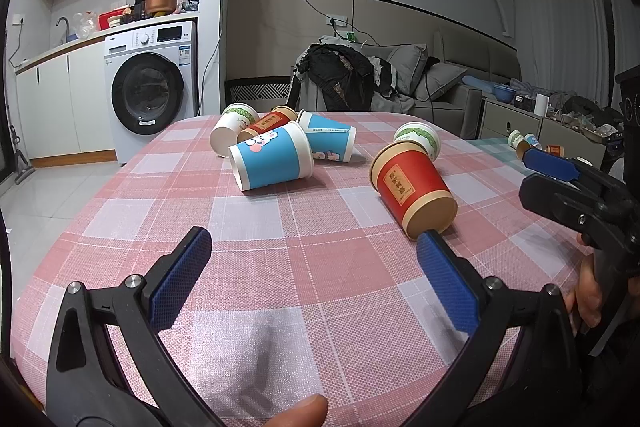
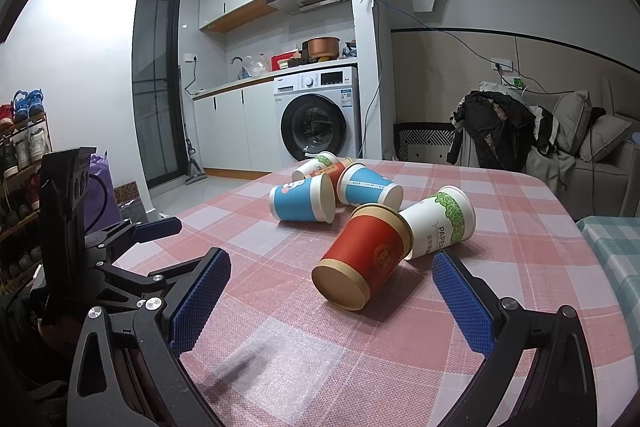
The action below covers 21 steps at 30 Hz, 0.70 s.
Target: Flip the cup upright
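Several paper cups lie on their sides on the pink checked tablecloth (image 1: 304, 291). The nearest is a red cup (image 1: 412, 187), its base toward me; it also shows in the right wrist view (image 2: 364, 259). A white cup with a green band (image 1: 418, 139) (image 2: 444, 223) lies behind it. Two blue cups (image 1: 272, 161) (image 2: 304, 199), another red cup (image 1: 266, 125) and another white cup (image 1: 232, 133) lie in a cluster further back. My left gripper (image 1: 314, 239) is open and empty, its right fingertip close to the red cup's base. My right gripper (image 2: 332, 263) is open and empty, the red cup just ahead between its fingers.
The table's far edge (image 2: 440, 165) is rounded. A second table with a teal cloth (image 2: 612, 251) stands to the right. A washing machine (image 2: 316, 115) and a chair draped with clothes (image 2: 496, 127) stand beyond the table. The right gripper shows at the left wrist view's right edge (image 1: 560, 167).
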Each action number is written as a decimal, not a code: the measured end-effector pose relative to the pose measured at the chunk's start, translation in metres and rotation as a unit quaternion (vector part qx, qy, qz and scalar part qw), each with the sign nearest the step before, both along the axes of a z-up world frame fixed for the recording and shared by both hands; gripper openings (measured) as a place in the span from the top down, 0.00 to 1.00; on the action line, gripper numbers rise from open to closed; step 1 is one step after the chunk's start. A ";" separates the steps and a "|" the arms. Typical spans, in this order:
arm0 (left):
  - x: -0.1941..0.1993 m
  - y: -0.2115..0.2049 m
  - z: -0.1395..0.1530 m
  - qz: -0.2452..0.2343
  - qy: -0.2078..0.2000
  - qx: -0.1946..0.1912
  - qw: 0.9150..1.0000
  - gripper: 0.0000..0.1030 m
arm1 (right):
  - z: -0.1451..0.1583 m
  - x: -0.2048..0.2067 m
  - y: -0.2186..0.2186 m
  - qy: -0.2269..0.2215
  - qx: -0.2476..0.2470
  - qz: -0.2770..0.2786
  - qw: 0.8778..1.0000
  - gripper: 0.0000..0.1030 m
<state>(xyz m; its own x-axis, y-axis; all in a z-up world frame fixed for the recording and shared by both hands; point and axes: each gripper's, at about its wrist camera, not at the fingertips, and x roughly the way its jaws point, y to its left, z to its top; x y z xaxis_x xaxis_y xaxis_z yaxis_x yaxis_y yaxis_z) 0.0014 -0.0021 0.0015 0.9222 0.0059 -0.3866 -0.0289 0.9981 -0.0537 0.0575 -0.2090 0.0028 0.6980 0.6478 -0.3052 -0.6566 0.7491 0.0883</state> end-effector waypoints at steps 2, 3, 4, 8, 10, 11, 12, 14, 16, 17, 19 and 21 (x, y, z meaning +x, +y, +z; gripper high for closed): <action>0.000 0.000 0.000 0.000 0.000 0.001 1.000 0.01 | 0.000 0.000 0.000 0.001 0.000 0.000 1.000 0.00; 0.000 0.000 0.000 0.000 0.000 0.001 1.000 0.01 | 0.000 0.000 0.000 0.001 0.001 -0.001 1.000 0.00; 0.000 0.000 0.000 0.000 0.000 0.001 1.000 0.01 | 0.000 0.000 0.000 0.000 0.000 -0.001 1.000 0.00; 0.000 0.000 0.000 -0.001 0.000 0.001 1.000 0.01 | 0.000 0.000 0.000 0.000 -0.001 0.000 1.000 0.00; 0.000 0.000 0.000 0.000 0.000 0.001 1.000 0.01 | 0.000 0.000 0.000 0.000 0.000 0.000 1.000 0.00; 0.000 0.000 0.000 0.000 0.000 0.001 1.000 0.01 | 0.000 0.000 0.000 0.000 -0.001 0.000 1.000 0.00; 0.000 0.000 0.000 0.000 0.000 0.001 1.000 0.01 | 0.000 0.000 0.000 0.000 -0.002 0.000 1.000 0.00; 0.000 0.000 0.000 0.000 0.000 0.001 1.000 0.01 | 0.000 0.000 0.000 0.001 0.000 -0.002 1.000 0.00; 0.000 0.000 0.000 0.000 0.000 0.001 1.000 0.01 | 0.000 0.000 -0.002 0.002 0.003 -0.004 1.000 0.00; 0.000 0.000 0.000 0.000 0.000 0.001 1.000 0.01 | 0.000 0.000 -0.002 0.002 0.004 -0.006 1.000 0.00; 0.000 -0.001 0.000 -0.001 0.001 0.002 1.000 0.01 | 0.000 0.001 -0.003 0.005 0.005 -0.008 1.000 0.00; 0.000 -0.001 0.000 -0.001 0.001 0.002 1.000 0.01 | 0.001 0.001 -0.004 0.007 0.004 -0.011 1.000 0.00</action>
<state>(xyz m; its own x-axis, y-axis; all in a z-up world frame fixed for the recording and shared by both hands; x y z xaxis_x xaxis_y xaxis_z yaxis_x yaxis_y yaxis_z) 0.0018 -0.0029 0.0011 0.9212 0.0058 -0.3890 -0.0274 0.9984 -0.0501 0.0588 -0.2126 0.0036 0.7075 0.6353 -0.3095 -0.6393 0.7620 0.1028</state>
